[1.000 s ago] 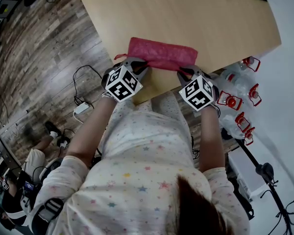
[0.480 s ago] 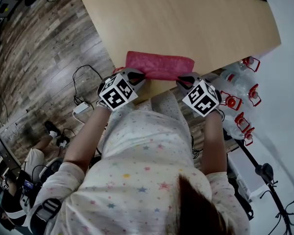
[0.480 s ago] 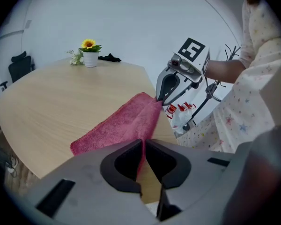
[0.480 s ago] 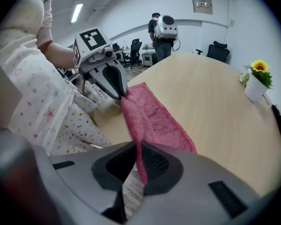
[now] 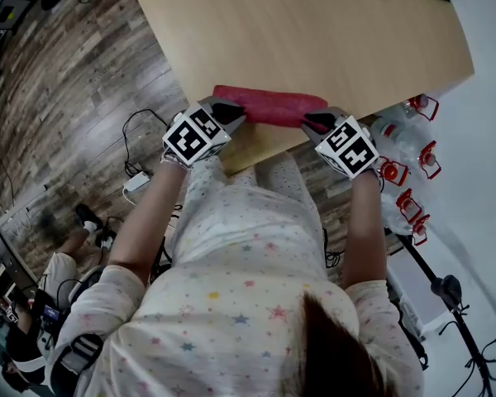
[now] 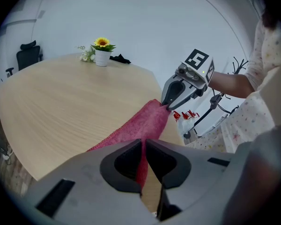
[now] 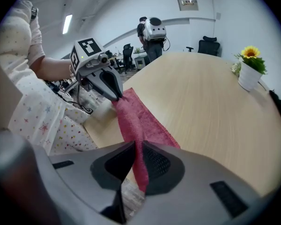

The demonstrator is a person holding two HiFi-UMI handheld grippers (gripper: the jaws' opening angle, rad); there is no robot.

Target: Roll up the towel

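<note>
A pink-red towel [image 5: 269, 106] lies as a narrow folded band near the front edge of the wooden table [image 5: 314, 31]. My left gripper [image 5: 230, 114] is shut on the towel's left end, the cloth [image 6: 139, 125] pinched between its jaws. At the other end my right gripper [image 5: 318, 123] is shut on the towel [image 7: 136, 121]. The near edge is lifted off the table and stretched between the two grippers. The left gripper view shows the right gripper [image 6: 167, 104] at the far corner; the right gripper view shows the left gripper [image 7: 119, 97] likewise.
A small white pot with a yellow flower [image 7: 249, 71] and a dark object [image 6: 119, 58] stand at the table's far side. Clear bottles with red caps [image 5: 401, 164] sit on the floor to the right. Cables [image 5: 136, 151] lie on the wood floor at left.
Both grippers have lifted and carried the towel's near edge forward over itself, so the towel looks narrower now. The grippers' marker cubes have tilted forward.
</note>
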